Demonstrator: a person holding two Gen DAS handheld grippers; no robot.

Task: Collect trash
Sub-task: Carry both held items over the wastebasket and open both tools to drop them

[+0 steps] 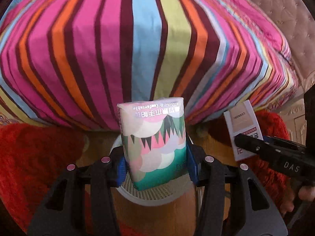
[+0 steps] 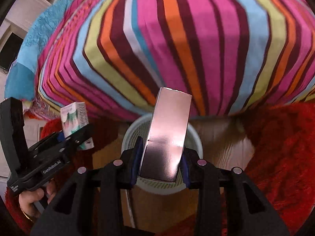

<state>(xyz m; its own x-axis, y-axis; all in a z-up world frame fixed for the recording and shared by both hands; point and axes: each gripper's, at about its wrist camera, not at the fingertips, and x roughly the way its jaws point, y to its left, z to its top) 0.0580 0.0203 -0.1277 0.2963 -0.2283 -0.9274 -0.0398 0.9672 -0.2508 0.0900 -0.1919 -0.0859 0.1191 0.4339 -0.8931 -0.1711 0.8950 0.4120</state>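
Observation:
My left gripper (image 1: 155,167) is shut on a tissue pack (image 1: 154,143) printed with green, pink and white shapes, held upright above a white mesh waste basket (image 1: 157,195). My right gripper (image 2: 160,167) is shut on a flat cigarette box (image 2: 167,135) with a shiny side, held upright over the same basket (image 2: 194,137). In the left wrist view the right gripper (image 1: 239,139) and its white box (image 1: 243,123) are at the right. In the right wrist view the left gripper (image 2: 78,135) and the tissue pack (image 2: 75,118) are at the left.
A bed with a bright striped cover (image 1: 137,45) fills the space ahead of the basket. Red shaggy rugs (image 2: 279,157) lie on the wooden floor (image 2: 220,137) on both sides. A padded beige headboard (image 1: 285,19) is at the far right.

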